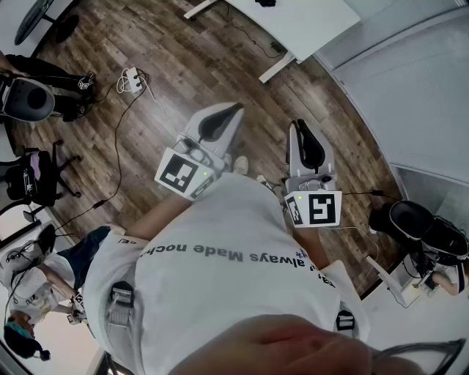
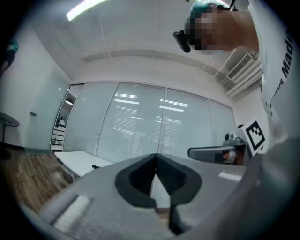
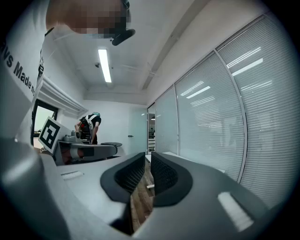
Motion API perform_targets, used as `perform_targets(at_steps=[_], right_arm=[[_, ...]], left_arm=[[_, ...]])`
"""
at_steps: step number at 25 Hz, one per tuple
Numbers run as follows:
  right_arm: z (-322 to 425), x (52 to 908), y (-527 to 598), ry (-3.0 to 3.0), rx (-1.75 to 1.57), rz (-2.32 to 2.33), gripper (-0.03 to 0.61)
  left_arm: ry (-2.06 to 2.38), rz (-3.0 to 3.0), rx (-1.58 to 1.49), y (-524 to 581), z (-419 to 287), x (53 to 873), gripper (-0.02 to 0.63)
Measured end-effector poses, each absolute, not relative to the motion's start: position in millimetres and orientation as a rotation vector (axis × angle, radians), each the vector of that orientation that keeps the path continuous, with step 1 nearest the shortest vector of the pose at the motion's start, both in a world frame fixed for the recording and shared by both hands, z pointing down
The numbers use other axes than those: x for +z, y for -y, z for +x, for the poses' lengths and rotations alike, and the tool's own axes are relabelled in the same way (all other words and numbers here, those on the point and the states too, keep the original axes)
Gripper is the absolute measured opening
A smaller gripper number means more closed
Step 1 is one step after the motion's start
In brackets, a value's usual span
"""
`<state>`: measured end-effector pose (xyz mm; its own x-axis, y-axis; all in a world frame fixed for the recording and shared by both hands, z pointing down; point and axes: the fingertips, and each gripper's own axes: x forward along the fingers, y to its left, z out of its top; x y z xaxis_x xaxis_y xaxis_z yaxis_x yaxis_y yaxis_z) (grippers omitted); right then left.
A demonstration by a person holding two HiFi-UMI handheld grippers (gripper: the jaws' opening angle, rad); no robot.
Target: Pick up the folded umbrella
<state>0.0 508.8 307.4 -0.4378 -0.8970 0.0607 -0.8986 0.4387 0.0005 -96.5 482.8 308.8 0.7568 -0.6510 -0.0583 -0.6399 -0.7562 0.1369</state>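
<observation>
Underfoot: dark wood-plank floor (image 1: 183, 66), spanning most of the head view. White tabletop (image 1: 300, 22) on white legs at the top edge. White power strip (image 1: 132, 77) lies on the floor at upper left, thin cables trailing from it. Black office chairs (image 1: 33, 176) stand along the left edge. Pale glass wall with blinds (image 3: 225, 108) runs down the right side of the room. Long ceiling strip light (image 3: 105, 65) overhead. Frosted glass panels close the far side in the left gripper view.

Person's white T-shirt with dark lettering (image 1: 220, 271) fills the lower head view. Ahead of it, left gripper (image 1: 233, 110) and right gripper (image 1: 297, 126) are held out level above the floor, side by side and apart, each with a square-marker cube at its rear.

Jaws of the left gripper: clenched, black pads meeting at the tips, nothing between them.
Jaws of the right gripper: released, a narrow gap between the black pads, floor showing through, nothing held.

No view shows the folded umbrella.

Second person in a dark top (image 3: 91, 126) bends over a desk far back in the right gripper view.
</observation>
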Motion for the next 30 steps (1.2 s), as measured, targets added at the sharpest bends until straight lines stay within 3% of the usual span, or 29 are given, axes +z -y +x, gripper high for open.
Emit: perform_targets(at_steps=[12, 20, 30], right_arm=[[-42.4, 310.1, -470.8, 2.596, 0.020, 1.669, 0.040], [-20.0, 320.4, -418.2, 2.525, 0.009, 1.759, 0.034], [24.7, 330.5, -316.3, 2.526, 0.029, 1.765, 0.029]], left_arm=[[1.045, 2.830, -0.148, -444.3, -147.2, 318.4, 0.002], [1.162, 2.777, -0.179, -385.8, -169.6, 322.9, 0.002], [1.186, 2.784, -0.150, -280.9, -130.4, 329.4, 0.002]])
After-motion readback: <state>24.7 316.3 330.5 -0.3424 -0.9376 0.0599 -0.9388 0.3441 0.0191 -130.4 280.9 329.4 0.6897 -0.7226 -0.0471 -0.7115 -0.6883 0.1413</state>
